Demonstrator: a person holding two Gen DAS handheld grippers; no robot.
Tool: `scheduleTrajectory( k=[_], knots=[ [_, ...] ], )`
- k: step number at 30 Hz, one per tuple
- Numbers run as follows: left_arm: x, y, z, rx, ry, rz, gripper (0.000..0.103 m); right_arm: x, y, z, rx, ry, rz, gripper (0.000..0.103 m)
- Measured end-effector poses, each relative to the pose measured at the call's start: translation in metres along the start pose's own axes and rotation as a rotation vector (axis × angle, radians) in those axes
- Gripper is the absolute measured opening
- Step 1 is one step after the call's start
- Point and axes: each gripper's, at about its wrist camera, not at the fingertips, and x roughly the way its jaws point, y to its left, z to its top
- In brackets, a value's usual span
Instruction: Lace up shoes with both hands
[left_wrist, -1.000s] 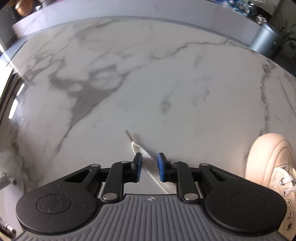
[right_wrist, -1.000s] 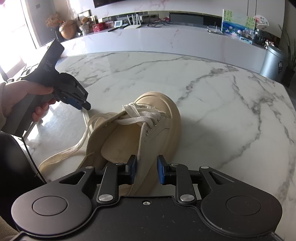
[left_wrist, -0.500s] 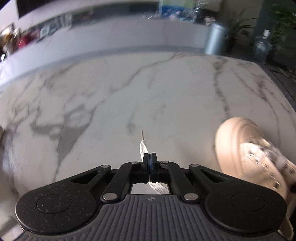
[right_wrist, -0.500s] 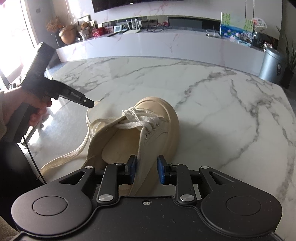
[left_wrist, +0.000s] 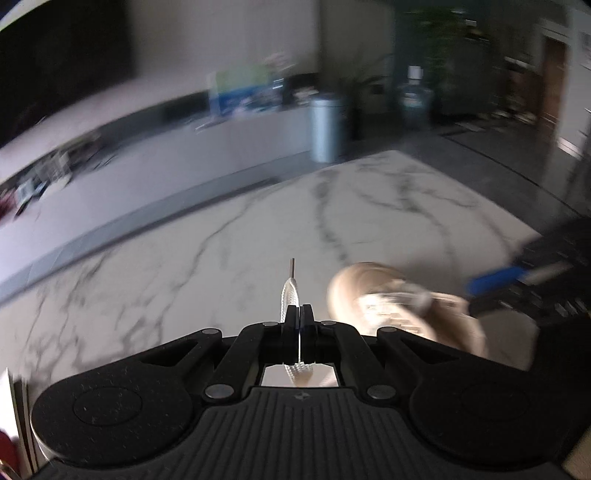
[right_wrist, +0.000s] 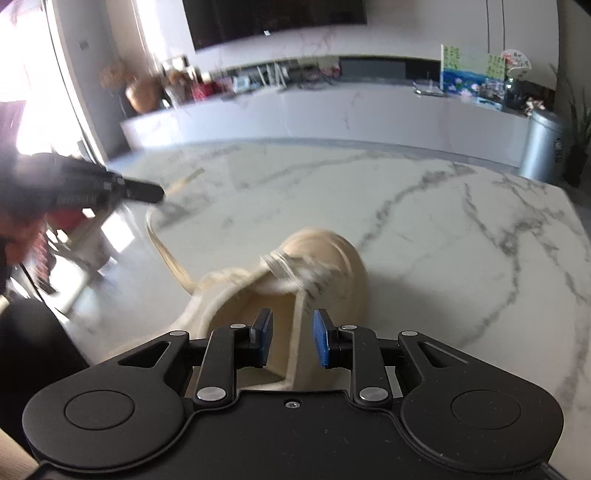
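Left gripper now clamped on lace; a second ago jaws stood apart with lace lying flat on table between them. Lace end now off table, metal tip poking out ahead of pads. Judgement: pickup done, threading next.

Left gripper higher, rolled, angled down toward shoe; view blurred.

Right gripper part-open, jaws astride shoe's side wall; cannot tell if pads press it. Shoe on table, toe away, top eyelets unlaced.
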Motion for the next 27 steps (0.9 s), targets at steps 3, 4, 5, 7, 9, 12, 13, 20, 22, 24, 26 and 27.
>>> scheduleTrajectory(
  k=[3,4,5,7,9,12,13,20,22,24,26,27],
  knots=[
    [-0.005,-0.026,0.0,0.117,0.012,-0.051,0.0,-0.007,-0.002,0.006,0.048,-0.029,0.056,0.023],
    [-0.005,-0.033,-0.001,0.152,0.018,-0.068,0.0,-0.009,-0.002,0.008,0.063,-0.038,0.075,0.023],
    [-0.005,-0.04,-0.002,0.181,0.024,-0.086,0.0,-0.014,-0.003,0.009,0.058,-0.051,0.086,0.023],
    [-0.004,-0.052,-0.003,0.233,0.037,-0.12,0.0,-0.018,0.004,0.008,-0.052,-0.052,0.069,0.023],
    [-0.003,-0.059,-0.004,0.259,0.046,-0.162,0.0,-0.02,0.014,0.005,-0.213,-0.044,0.044,0.023],
    [-0.004,-0.064,-0.006,0.297,0.053,-0.238,0.0,-0.025,0.024,-0.003,-0.46,-0.027,0.078,0.023],
    [-0.004,-0.065,-0.006,0.311,0.057,-0.252,0.0,-0.025,0.026,-0.004,-0.474,-0.026,0.084,0.023],
    [-0.002,-0.072,-0.011,0.386,0.085,-0.309,0.0,-0.029,0.026,0.002,-0.797,0.06,0.229,0.023],
    [-0.002,-0.072,-0.012,0.39,0.084,-0.322,0.0,-0.029,0.028,0.005,-0.843,0.065,0.253,0.023],
    [-0.001,-0.073,-0.013,0.393,0.082,-0.323,0.0,-0.026,0.032,0.009,-0.901,0.085,0.291,0.023],
    [-0.001,-0.072,-0.014,0.396,0.084,-0.325,0.0,-0.024,0.036,0.009,-0.939,0.105,0.308,0.021],
    [0.0,-0.072,-0.015,0.399,0.086,-0.324,0.0,-0.023,0.038,0.008,-0.961,0.117,0.311,0.012]
  ],
)
